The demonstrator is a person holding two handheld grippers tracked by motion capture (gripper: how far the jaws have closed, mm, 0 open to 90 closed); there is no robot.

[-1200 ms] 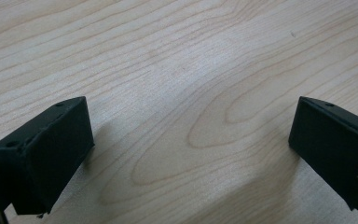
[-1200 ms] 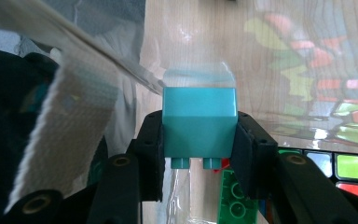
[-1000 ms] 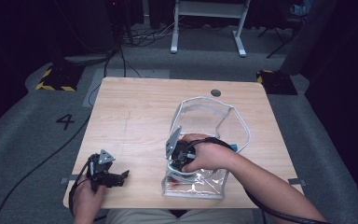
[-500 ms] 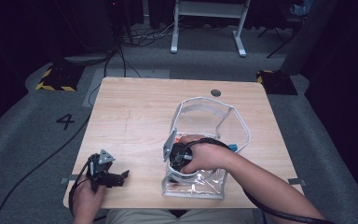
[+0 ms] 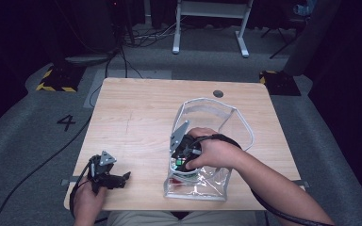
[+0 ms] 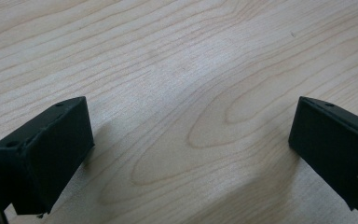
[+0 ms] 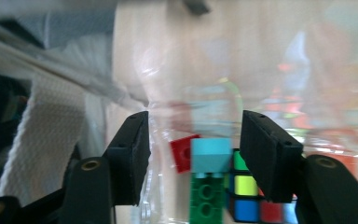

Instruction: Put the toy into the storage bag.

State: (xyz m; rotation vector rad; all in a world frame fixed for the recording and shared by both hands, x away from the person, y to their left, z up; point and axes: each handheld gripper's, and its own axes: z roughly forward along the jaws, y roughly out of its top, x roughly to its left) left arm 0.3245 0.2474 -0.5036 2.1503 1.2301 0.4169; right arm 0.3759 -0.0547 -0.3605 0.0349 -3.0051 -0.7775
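Your right gripper (image 5: 181, 157) reaches into the clear pouch (image 5: 202, 181) near the front edge of the wooden surface (image 5: 141, 117), jaws parted around a stack of toy bricks (image 7: 207, 179). You're not gripping them yet. A colour cube (image 7: 249, 198) sits just behind the bricks, and the pouch's white trim (image 7: 46, 140) crowds one side. Your left gripper (image 5: 118, 180) rests at the front left corner, jaws wide over bare wood. Grey carpet (image 5: 37, 122) surrounds the surface.

Light wooden table (image 5: 141, 117) carrying a clear plastic pouch (image 5: 202, 181) near its front edge
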